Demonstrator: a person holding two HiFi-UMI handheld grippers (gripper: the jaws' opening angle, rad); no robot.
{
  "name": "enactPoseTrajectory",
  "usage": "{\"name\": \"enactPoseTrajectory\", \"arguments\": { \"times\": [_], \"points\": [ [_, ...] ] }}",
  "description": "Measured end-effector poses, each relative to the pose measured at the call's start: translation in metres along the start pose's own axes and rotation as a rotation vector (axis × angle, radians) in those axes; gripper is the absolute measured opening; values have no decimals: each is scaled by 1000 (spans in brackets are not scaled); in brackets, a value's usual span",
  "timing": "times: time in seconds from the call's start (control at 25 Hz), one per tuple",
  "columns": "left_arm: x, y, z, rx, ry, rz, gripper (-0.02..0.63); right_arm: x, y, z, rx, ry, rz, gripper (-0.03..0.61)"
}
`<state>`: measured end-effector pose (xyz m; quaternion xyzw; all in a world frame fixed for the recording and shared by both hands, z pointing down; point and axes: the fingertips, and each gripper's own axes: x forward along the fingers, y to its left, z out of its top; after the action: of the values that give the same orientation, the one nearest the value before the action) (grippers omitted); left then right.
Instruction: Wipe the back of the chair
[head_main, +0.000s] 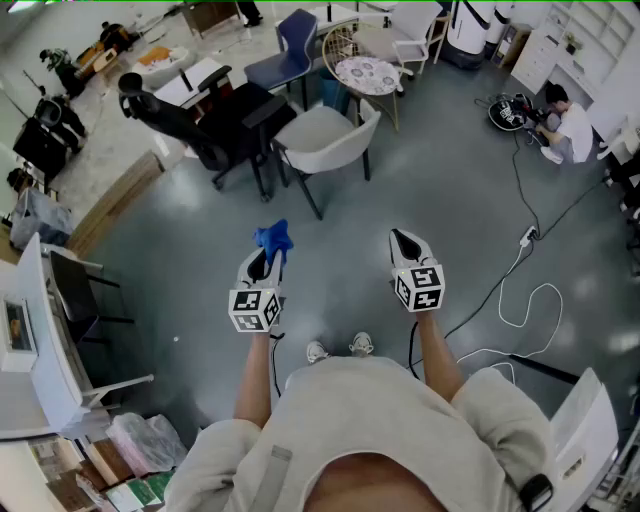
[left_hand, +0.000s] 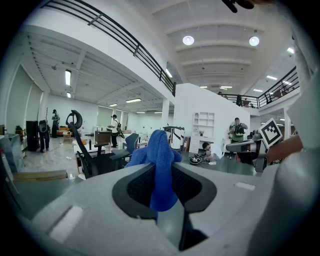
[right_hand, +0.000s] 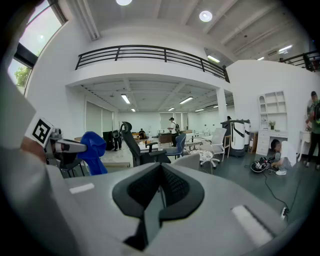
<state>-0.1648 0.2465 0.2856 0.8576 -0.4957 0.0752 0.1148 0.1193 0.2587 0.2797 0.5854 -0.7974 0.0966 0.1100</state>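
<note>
Distance is the first hazard: in the head view the grey chair (head_main: 325, 135) stands at 12 o'clock, well apart from both tools and beside a black office chair (head_main: 190, 125), so the wrong back might get wiped. A power strip (head_main: 527, 237) at 3 o'clock could trip the person. The left gripper view shows the left tool (left_hand: 162, 187) clenched on the blue cloth (left_hand: 161, 165) by a narrow fold that may slip under pressure. The right gripper view shows the right tool (right_hand: 159, 192) closed on nothing.

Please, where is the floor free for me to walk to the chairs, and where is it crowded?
Free: the bare grey floor between the person's shoes and the light grey armchair, and rightward up to the black cable. Crowded: the black office chair stands close at the armchair's left; white cable loops lie at the right.
</note>
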Motion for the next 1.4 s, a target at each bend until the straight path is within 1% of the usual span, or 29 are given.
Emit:
{"name": "enactPoseTrajectory", "arguments": {
  "times": [0.28,0.48,0.76,0.92,1.16,1.4],
  "points": [
    [12,-14,6,7,-3,8,91,-1,-16,0,-6,1,14,0],
    [22,-25,7,4,-5,18,92,-2,-30,3,10,-33,40,2],
    [41,-47,8,5,2,32,92,2,-56,4,-9,-32,67,2],
    [54,-50,8,-1,10,29,92,13,-61,4,-23,-24,83,2],
    [75,-37,5,-5,22,22,92,36,-61,-1,-22,-3,87,2],
    [120,-1,3,-16,29,-2,92,86,-63,3,-27,7,65,2]
  ]
}}
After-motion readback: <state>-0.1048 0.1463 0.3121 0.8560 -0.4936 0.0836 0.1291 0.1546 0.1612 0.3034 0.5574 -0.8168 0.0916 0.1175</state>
